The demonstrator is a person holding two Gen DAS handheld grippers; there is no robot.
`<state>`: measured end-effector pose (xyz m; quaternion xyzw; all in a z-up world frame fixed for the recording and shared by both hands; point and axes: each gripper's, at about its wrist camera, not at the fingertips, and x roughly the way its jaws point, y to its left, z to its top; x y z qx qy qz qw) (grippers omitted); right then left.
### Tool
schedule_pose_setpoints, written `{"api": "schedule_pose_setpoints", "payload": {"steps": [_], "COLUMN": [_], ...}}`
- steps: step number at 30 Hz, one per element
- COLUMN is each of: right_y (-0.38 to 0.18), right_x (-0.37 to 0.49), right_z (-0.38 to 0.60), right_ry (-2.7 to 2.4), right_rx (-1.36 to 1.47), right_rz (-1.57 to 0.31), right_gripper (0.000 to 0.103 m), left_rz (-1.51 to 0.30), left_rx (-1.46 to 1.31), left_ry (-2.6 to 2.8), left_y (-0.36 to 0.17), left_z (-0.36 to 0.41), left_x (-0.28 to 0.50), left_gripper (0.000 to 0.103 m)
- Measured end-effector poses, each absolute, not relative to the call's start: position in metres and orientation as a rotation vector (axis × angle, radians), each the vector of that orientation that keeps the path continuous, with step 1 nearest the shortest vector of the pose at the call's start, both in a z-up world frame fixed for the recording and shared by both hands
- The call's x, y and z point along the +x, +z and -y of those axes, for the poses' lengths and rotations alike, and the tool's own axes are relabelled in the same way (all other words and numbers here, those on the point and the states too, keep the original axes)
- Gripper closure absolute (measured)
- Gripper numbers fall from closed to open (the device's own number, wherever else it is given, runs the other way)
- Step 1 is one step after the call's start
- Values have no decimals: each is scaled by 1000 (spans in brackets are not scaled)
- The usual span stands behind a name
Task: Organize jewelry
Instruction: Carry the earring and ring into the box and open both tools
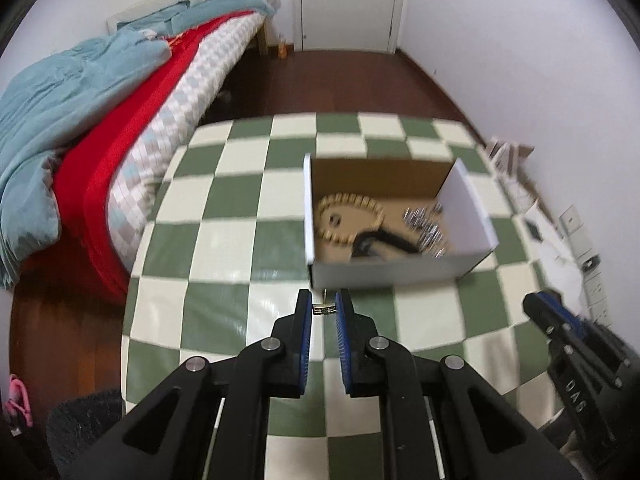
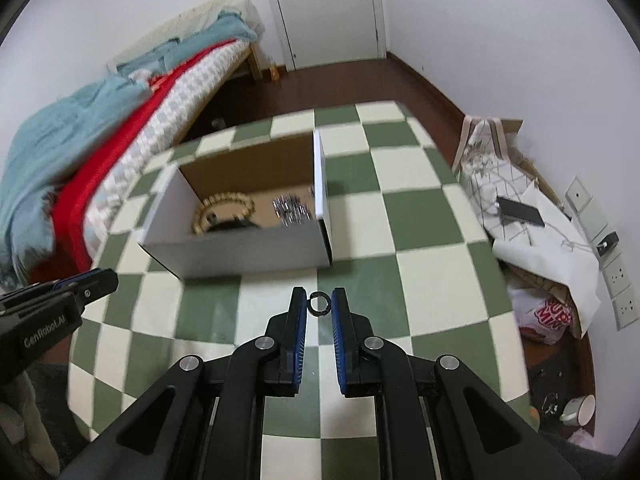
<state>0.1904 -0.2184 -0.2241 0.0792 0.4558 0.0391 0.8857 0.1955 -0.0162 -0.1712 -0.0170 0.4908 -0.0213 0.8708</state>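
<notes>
Here both small pieces are already held. The left hand-held gripper (image 1: pixel 324 309) pinches a small gold-coloured ring (image 1: pixel 324 310) between its blue pads, just in front of the near wall of the cardboard box (image 1: pixel 384 270). The right hand-held gripper (image 2: pixel 319 303) grips a small dark ring (image 2: pixel 319 303) in the same way, also in front of the box and a little toward its right corner. Each ring looks light, stiff and smooth, so I judge it can slip or rotate if the pads relax; the grip across the band, as now, seems the good place to hold.

Inside the box lie a beaded bracelet (image 1: pixel 348 216) of pale wooden beads on the left side, a silver chain piece (image 1: pixel 426 224) on the right side, and a black band (image 1: pixel 380 240) near the front wall; its exact kind I cannot tell because of blur. The beads and the chain are probably loose and floppy, and easy to tangle.

The box stands on the desk (image 1: pixel 224 208) with a green and cream checkered cover. To the left of the box is a bed (image 1: pixel 100 120) with a red and blue blanket, and behind the box, far away, a white door (image 1: pixel 348 4).
</notes>
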Motion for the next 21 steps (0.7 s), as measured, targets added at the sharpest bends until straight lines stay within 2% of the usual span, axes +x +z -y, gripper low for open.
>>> {"api": "schedule_pose_setpoints", "payload": {"steps": [9, 21], "right_y": [-189, -227], "right_x": [228, 311], "right_z": [206, 205], "right_ry": [147, 248], "right_rx": [235, 379], "right_rz": [-894, -1062], "right_gripper": [90, 90], "left_rz": [-975, -1184], "left_rx": [-100, -191], "left_ry": [-68, -142], "left_y": [-131, -180], "left_z": [10, 8], "left_x": [245, 326], "left_gripper": [94, 94]}}
